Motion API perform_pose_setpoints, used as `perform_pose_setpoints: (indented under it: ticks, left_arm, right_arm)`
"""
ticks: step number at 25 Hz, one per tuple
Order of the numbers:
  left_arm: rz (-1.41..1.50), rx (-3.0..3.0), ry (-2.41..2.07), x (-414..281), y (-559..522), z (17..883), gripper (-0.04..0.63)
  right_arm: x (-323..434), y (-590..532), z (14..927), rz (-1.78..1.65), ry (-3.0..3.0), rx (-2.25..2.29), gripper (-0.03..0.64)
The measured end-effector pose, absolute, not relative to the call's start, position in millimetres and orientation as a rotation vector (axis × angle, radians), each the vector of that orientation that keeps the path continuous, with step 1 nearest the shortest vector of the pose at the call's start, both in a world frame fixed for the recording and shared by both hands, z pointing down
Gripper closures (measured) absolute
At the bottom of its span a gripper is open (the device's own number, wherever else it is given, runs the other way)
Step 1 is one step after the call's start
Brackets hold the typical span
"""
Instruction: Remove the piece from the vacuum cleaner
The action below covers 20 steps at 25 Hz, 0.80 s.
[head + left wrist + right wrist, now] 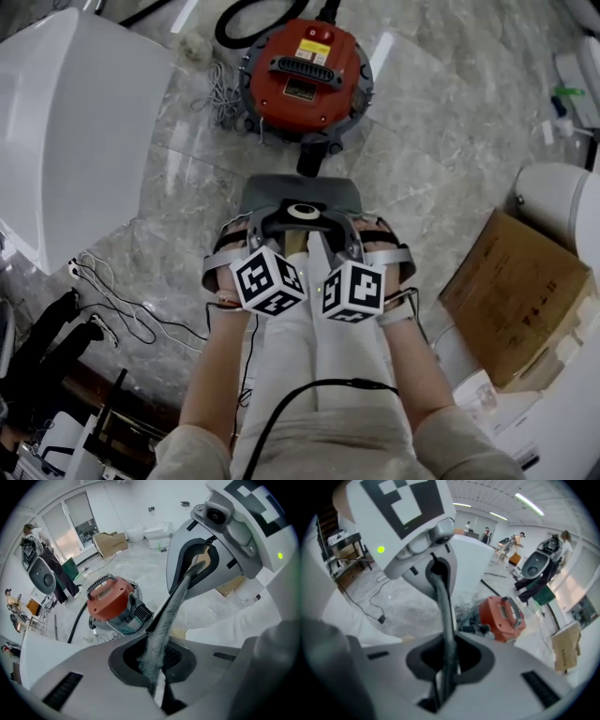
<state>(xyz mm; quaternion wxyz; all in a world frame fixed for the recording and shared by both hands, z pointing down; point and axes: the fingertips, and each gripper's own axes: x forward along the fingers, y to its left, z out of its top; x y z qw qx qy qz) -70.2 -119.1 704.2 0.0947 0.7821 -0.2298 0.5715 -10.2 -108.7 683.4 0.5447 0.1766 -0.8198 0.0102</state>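
Fingers [84, 686] of left gripper [158, 694] and right gripper [440, 695] clamped shut on same thin grey piece [164, 627], edge-on between them. Red vacuum cleaner [305, 75] on floor [422, 122] beyond fingertips; piece looks free of it. I fear slip: dusty edge, shallow pinch, uneven pull.

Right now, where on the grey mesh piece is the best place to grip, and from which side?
Its thin upper edge, from above, jaws pointing steeply down. The grey mesh piece is flat and thin, so nearly closed jaws can pinch it. The left gripper and right gripper are both shut on that edge side by side, which likely stops it swinging.
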Motion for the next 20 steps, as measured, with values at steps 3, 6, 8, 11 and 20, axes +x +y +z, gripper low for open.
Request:
perform_pose_setpoints:
  ticks: [3, 6, 8, 11, 20]
  left_arm:
    - [1.687, 2.333, -0.678, -74, -115, 685, 0.561]
    - [1.684, 2.346, -0.702, -76, -111, 664, 0.561]
    - [1.675, 2.346, -0.713, -77, -104, 652, 0.561]
    - [1.651, 2.333, -0.700, -76, -91, 635, 0.561]
    - [1.636, 2.386, -0.691, -71, -90, 580, 0.561]
  right_arm:
    - [-14, -104, 663, 0.018, -1.955, 0.418, 0.578]
    - [-17, -100, 643, 0.007, -1.968, 0.419, 0.578]
    - [-17, -93, 631, -0.003, -1.967, 0.410, 0.578]
    - [-17, -82, 613, -0.008, -1.965, 0.387, 0.578]
    - [-14, -78, 556, 0.010, -2.015, 0.396, 0.578]
